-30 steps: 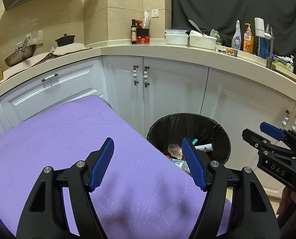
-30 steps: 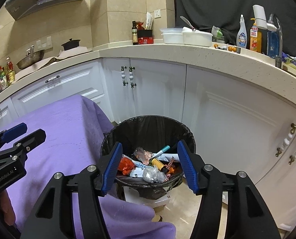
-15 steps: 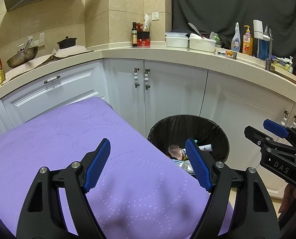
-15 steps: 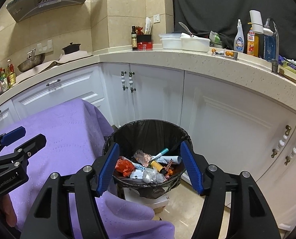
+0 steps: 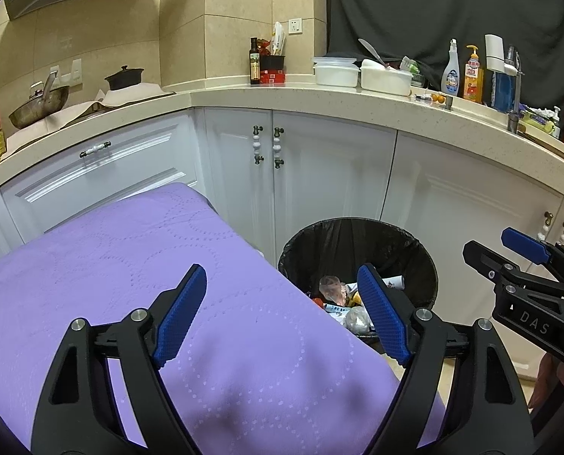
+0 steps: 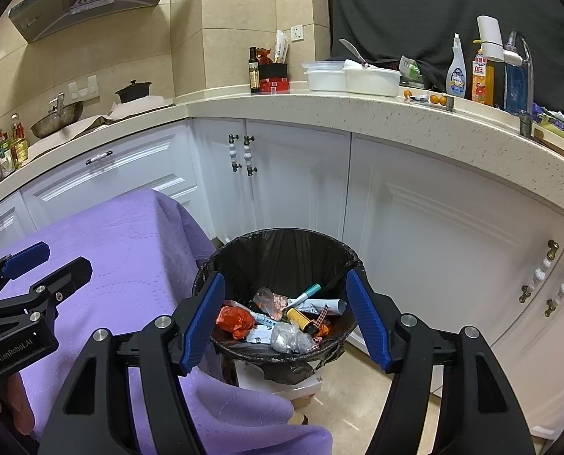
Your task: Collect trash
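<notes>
Trash bin: the black-lined bin [image 6: 282, 295] stands on the floor against the white cabinets [image 6: 433, 235], just beside the corner of the purple-covered table [image 5: 130, 265]; I take it as my landmark.
Trash: a red wrapper [image 6: 234, 319], a crumpled clear bag [image 6: 287, 337], a teal marker [image 6: 304, 294], a yellow tube [image 6: 299, 318] and paper scraps lie inside the bin, piled toward its near wall.
Marker axis: it runs from the bin's middle up toward its far right side.
Right gripper [image 6: 285, 314]: released, nothing between the blue pads; I hold it right above the bin's near rim, the pile straight ahead and below.
Left gripper [image 5: 282, 314]: also spread wide and empty, hovering over the table edge left of the bin; the bin shows past its right finger.
Nearer arm: the right one, I judge.
Table: I see no loose trash on the cloth in either view.
Progress: collecting looks largely done, in my judgement; any next pick would have to come from outside these views.
</notes>
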